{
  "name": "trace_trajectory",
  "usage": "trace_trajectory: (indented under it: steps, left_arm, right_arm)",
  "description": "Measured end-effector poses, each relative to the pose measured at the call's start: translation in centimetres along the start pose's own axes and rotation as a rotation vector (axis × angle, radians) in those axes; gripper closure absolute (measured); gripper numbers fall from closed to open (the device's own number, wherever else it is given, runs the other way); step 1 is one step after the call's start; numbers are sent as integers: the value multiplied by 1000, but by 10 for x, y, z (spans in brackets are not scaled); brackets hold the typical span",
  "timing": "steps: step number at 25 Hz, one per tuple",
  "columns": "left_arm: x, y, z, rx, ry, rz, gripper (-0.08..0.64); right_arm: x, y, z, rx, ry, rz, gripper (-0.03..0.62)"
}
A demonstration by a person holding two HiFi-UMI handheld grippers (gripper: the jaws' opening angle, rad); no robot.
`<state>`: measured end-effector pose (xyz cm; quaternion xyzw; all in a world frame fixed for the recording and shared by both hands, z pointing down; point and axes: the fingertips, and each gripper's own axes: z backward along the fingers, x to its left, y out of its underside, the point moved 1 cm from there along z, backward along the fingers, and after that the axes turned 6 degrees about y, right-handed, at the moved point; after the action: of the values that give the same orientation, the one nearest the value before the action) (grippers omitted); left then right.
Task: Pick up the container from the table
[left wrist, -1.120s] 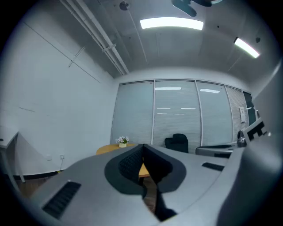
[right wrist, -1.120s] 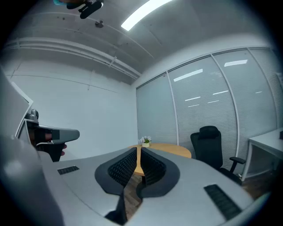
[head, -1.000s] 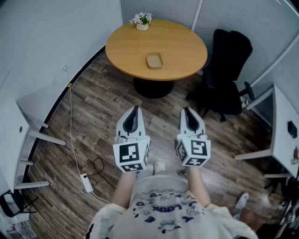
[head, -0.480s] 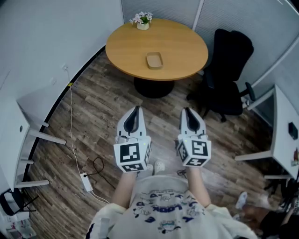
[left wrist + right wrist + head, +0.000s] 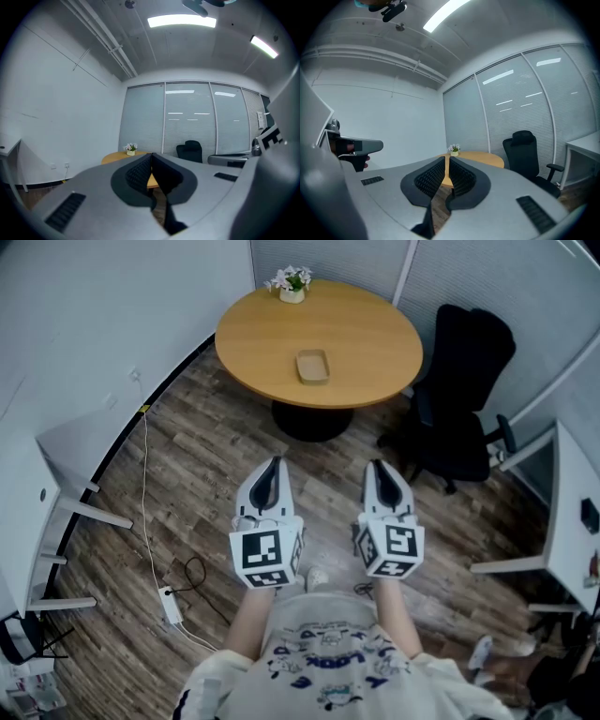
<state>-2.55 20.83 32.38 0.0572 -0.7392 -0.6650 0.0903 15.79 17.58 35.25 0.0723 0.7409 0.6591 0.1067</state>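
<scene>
The container (image 5: 312,366) is a shallow tan tray lying near the middle of a round wooden table (image 5: 375,334) at the far side of the room. My left gripper (image 5: 273,465) and right gripper (image 5: 379,468) are held side by side over the wooden floor, well short of the table, pointing towards it. Both are shut with nothing between the jaws. In the left gripper view the jaws (image 5: 151,157) cover most of the table (image 5: 117,157), and the container is hidden. The right gripper (image 5: 446,159) also hides it.
A small pot of flowers (image 5: 292,284) stands at the table's far edge. A black office chair (image 5: 464,399) sits right of the table. White desks stand at the left (image 5: 28,512) and right (image 5: 572,521). A cable and power strip (image 5: 171,604) lie on the floor at left.
The table and chair have slid slightly down and right in the head view as the person edges towards them. Both grippers stay side by side and shut.
</scene>
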Motion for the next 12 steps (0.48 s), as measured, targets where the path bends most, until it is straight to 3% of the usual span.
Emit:
trace_trajectory:
  steps: [12]
  left_arm:
    - [-5,16,-27,29,-53,54,557]
  right_arm:
    - [-15,12,-31,36,-71,5,565]
